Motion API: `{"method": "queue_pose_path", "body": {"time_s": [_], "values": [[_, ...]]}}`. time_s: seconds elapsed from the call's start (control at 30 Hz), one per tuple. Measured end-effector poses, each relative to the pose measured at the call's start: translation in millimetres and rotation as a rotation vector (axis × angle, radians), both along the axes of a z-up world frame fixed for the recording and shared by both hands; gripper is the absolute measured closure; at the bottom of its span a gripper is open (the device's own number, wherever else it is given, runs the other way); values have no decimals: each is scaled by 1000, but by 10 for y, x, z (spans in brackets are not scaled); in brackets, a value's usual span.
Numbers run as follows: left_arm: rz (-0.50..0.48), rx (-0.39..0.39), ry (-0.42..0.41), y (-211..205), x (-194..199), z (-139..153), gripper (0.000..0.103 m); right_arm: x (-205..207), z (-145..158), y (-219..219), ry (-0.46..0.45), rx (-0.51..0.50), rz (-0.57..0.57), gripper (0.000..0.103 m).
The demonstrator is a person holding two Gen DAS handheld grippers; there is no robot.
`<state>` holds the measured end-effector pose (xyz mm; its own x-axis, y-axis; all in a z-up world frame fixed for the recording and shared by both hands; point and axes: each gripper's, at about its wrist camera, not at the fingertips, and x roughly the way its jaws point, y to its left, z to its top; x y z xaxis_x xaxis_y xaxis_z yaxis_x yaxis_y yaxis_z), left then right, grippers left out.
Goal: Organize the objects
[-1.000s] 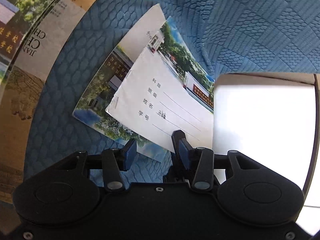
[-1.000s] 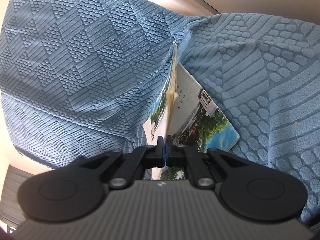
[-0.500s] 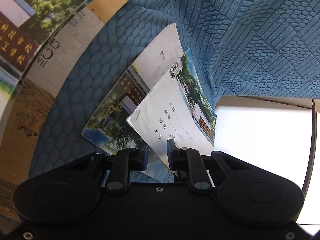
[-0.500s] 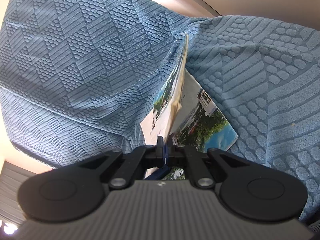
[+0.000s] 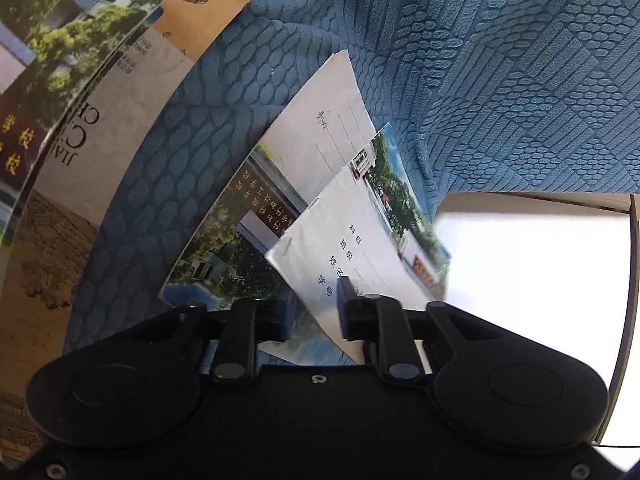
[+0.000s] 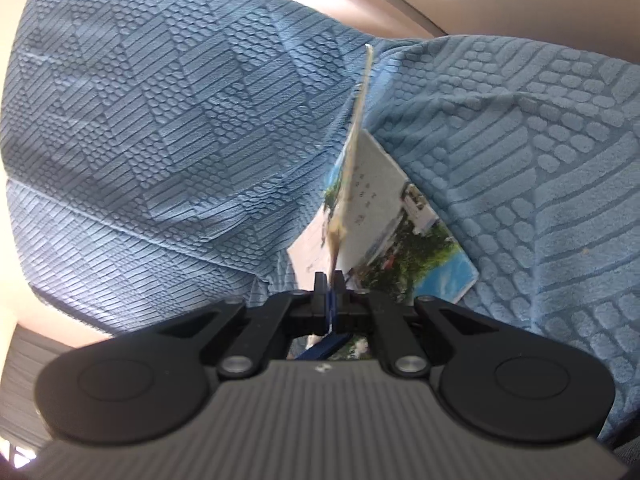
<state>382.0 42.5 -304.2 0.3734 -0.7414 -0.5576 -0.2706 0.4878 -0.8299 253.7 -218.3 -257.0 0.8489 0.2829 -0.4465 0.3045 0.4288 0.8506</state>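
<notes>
Spread over a quilted blue cover point(image 5: 500, 80), two thin photo-fronted notebooks; lower notebook point(image 5: 256, 216) flat on the fabric, white half pointing away; upper notebook point(image 5: 360, 248) tilted across it, corner lifted. Left gripper point(image 5: 312, 312) closing on the upper notebook's near edge, paper between the jaws, right pad touching the sheet, left pad's contact unclear. Right gripper point(image 6: 329, 280) pressed together, pinching a thin booklet point(image 6: 352, 168) seen edge-on, upright, cutting the view of the notebooks in two. Curving along the left of the left wrist view, larger books point(image 5: 80, 128), partly over the cover; bright white surface point(image 5: 532, 288) to the right, beyond the fabric's edge.
</notes>
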Motion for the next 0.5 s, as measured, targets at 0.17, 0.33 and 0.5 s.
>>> {"method": "queue_pose_path", "body": {"time_s": [0.17,0.33,0.5], "values": [[-7,8,-35,-10,-28,84,102,9,-55,-21,52,5,-19,93],[-44,57,-109,-72,-67,279,103,-33,-76,-114,101,10,-124,71],[-46,79,-142,-40,-102,376,103,-87,-3,-139,74,-65,-150,75]]}}
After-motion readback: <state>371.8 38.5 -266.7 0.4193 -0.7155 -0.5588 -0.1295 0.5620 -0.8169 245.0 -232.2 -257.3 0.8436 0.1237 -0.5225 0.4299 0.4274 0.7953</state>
